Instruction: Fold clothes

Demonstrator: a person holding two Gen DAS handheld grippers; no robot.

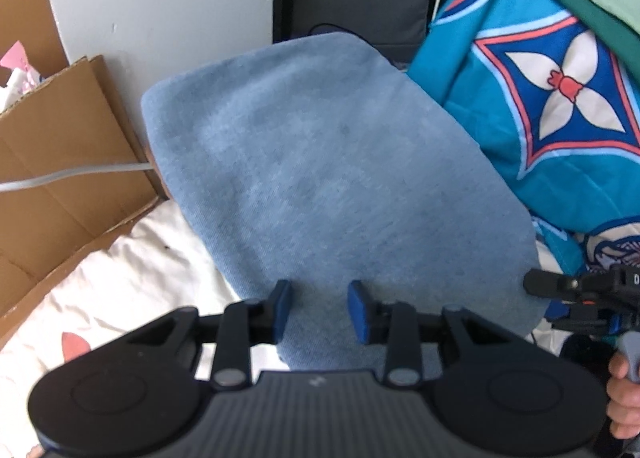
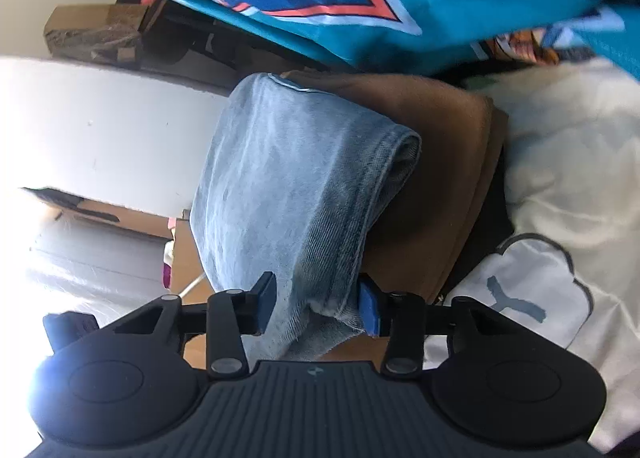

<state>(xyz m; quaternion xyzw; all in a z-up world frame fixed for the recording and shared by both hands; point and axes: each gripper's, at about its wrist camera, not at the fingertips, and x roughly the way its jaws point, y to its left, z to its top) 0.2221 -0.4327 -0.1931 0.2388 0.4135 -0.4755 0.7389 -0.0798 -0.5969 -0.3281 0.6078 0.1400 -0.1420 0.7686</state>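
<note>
Right wrist view, faded blue denim garment (image 2: 296, 194), folded, hem stitched

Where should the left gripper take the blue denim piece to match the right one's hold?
Take the near edge of the blue denim piece, coming in from the side nearest the left gripper. Its fingers already straddle that edge, while the right gripper has the hemmed corner between its pads. The far edges lie against the patterned teal fabric.

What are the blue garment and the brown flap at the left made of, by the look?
Blue garment: looks like washed denim, with a matte diagonal weave and a stitched hem, likely jeans. Brown flap: corrugated cardboard by its creases and raw edge, plain and uncoated.
</note>
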